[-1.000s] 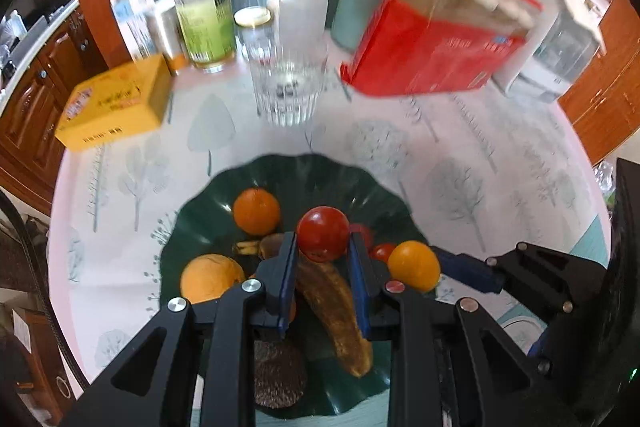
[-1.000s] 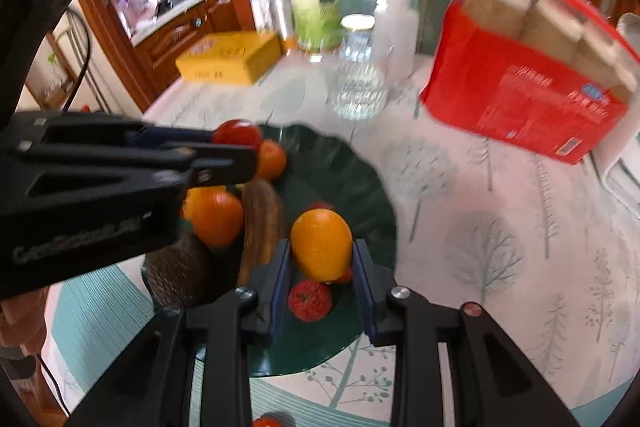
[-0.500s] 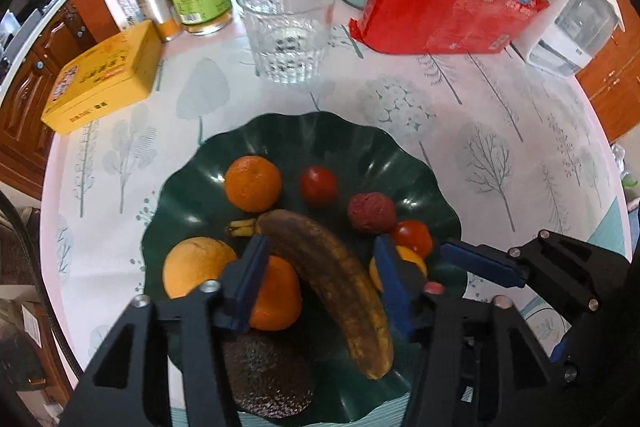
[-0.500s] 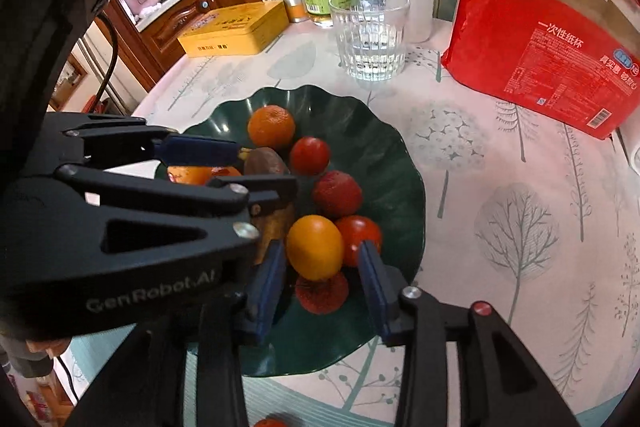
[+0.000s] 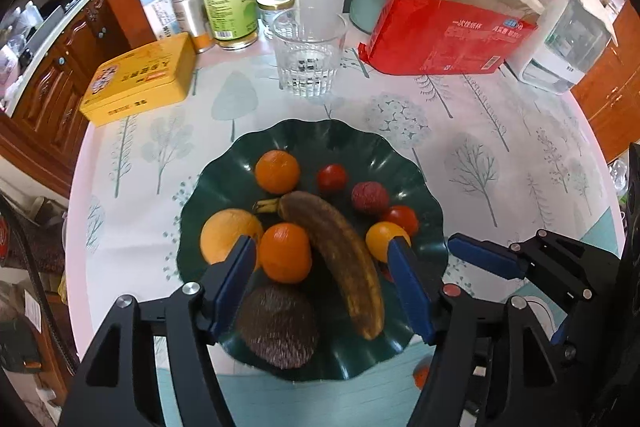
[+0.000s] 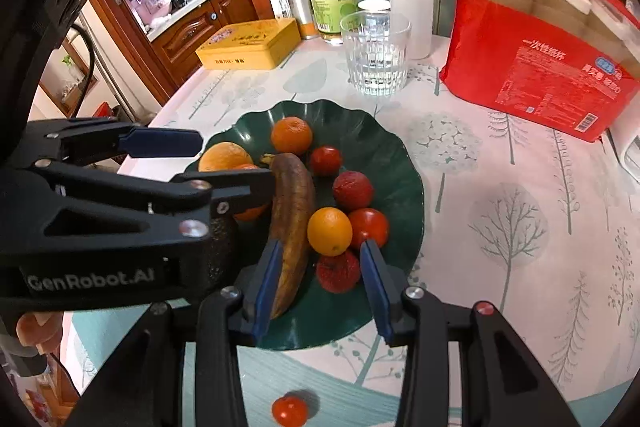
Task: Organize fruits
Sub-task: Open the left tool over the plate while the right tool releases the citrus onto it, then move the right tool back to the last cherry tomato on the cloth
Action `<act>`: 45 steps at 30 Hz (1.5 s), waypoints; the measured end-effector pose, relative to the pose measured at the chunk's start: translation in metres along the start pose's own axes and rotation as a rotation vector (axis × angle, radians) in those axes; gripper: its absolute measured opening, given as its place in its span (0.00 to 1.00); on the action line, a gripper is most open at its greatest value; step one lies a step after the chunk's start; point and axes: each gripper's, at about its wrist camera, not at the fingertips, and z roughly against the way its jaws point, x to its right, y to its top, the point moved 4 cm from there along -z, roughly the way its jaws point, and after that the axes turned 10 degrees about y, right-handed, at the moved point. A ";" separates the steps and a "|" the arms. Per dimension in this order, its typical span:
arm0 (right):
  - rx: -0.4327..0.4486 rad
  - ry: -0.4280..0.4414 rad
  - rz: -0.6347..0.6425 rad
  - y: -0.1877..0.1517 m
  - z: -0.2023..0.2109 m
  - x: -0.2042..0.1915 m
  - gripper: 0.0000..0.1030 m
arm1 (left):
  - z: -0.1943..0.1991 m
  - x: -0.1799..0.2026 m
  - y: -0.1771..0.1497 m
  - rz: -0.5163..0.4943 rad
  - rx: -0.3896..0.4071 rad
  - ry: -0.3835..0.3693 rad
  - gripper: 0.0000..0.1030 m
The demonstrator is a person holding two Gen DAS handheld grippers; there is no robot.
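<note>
We see the left gripper (image 5: 322,277) hanging over the near side of the dark green scalloped plate (image 5: 430,223), its jaws parted and just having widened, gripping nothing. Between its blue pads, below them, lie a tangerine (image 5: 285,253) and a browned banana (image 5: 340,259); a dark rough fruit, perhaps an avocado (image 5: 278,327), sits nearer the claw's base. Left of the left pad rests an orange (image 5: 228,233), and beyond the tips lie a 2nd tangerine (image 5: 277,171) and a cherry tomato (image 5: 332,177).

The right gripper (image 6: 320,281) is released too, its jaws having lately opened a little, empty. Just past its tips sits a small yellow-orange citrus (image 6: 329,231), apart from the pads, with a red tomato (image 6: 370,227) to its right and a red lychee-like fruit (image 6: 338,271) between the fingers. Behind the claw, 1 small tomato (image 6: 290,411) lies on the tablecloth (image 6: 520,227), off the plate.
</note>
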 end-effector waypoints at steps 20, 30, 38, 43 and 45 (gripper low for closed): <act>0.112 0.004 0.052 -0.043 0.100 -0.027 0.40 | 0.108 0.009 -0.057 0.064 0.125 0.026 0.75; 0.146 -0.071 0.105 -0.075 0.138 -0.036 0.40 | 0.144 0.027 -0.105 0.095 0.198 0.068 0.80; 0.116 -0.101 0.100 -0.102 0.128 -0.032 0.40 | 0.133 0.028 -0.149 0.178 0.191 0.088 0.80; 0.075 -0.109 0.094 -0.119 0.105 -0.030 0.40 | 0.107 0.022 -0.175 0.221 0.150 0.115 0.80; 0.059 -0.107 0.092 -0.125 0.095 -0.030 0.40 | 0.094 0.019 -0.185 0.238 0.126 0.120 0.80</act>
